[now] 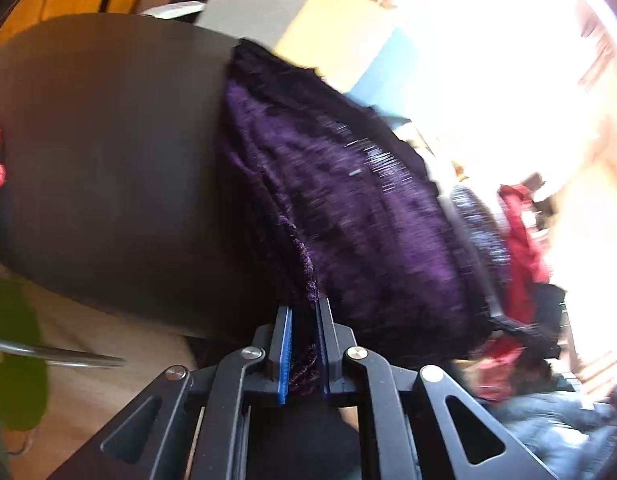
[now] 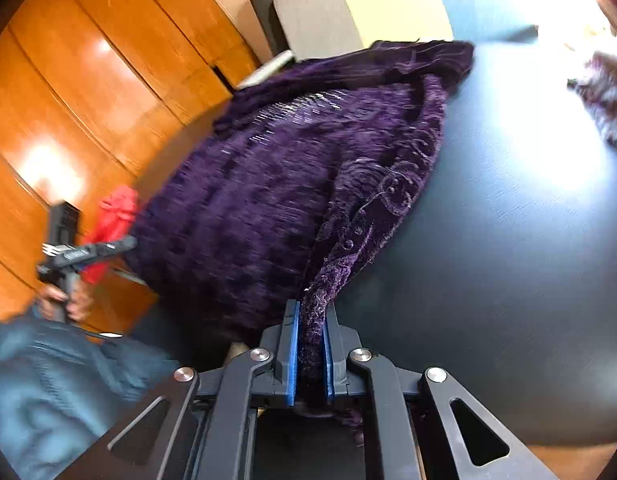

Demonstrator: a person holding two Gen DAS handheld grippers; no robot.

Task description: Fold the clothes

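The purple top [image 1: 348, 200] looks like a soft, plush, velvety knit with some weight to it, so it should drape and sag between two holds rather than keep any shape; its pile probably gives the pads good friction, and there is little risk of damage beyond a pulled thread near the sparkly trim. The best places to hold it are along a hem or edge, well apart, so the cloth stretches flat. That is roughly how it stands: the left tongs [image 1: 304, 344] are pinched narrow on a bunched edge of the top, with cloth filling the gap between the blue pads, and the right tongs [image 2: 310, 356] are likewise clamped on a ruffled, embroidered edge. From each grip the top runs away forward, spread across the dark table [image 2: 508, 240], the rest of it lying flat towards the far rim. In the right wrist view the other tongs show at the left, beside something red [image 2: 114, 220].
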